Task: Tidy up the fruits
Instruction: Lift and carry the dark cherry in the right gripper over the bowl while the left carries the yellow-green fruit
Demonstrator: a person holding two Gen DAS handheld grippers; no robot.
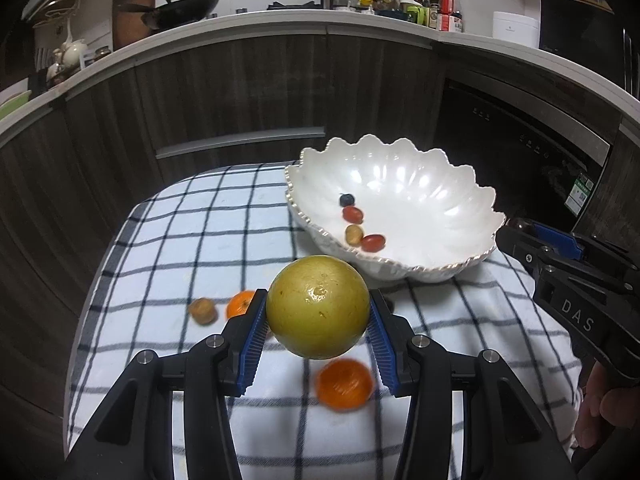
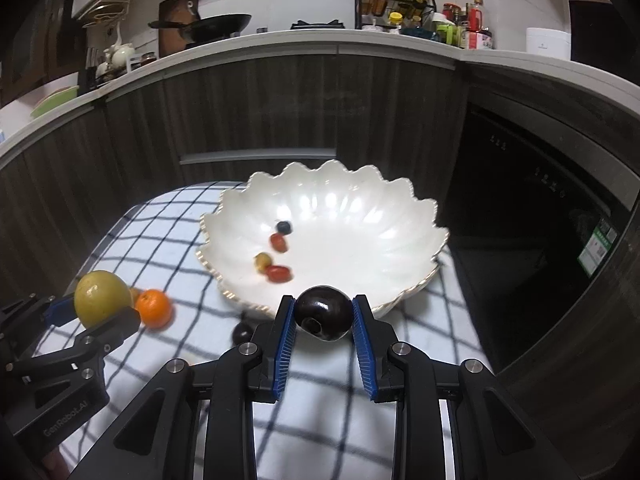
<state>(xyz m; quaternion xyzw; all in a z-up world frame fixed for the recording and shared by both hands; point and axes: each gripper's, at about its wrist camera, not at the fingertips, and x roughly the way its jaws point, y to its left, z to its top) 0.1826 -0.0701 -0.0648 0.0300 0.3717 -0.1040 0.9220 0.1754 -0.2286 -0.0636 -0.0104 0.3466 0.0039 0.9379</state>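
Inside the scalloped bowl (image 2: 400,240): four small fruits (image 2: 276,258), perhaps tomatoes; each gripper pinches a fruit.

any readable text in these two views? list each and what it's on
"DAS": on the side of the right gripper, in the left wrist view.
"GenRobot.AI": on the body of the left gripper, in the right wrist view.
Sticker on the dark appliance: print too small to read.
Bottle and jar labels on the counter: too small and blurred.

Orange (image 1: 345,385) smeared by blur, small dark fruit (image 2: 241,334) half hidden behind right fingers (image 2: 285,344), labels unreadable
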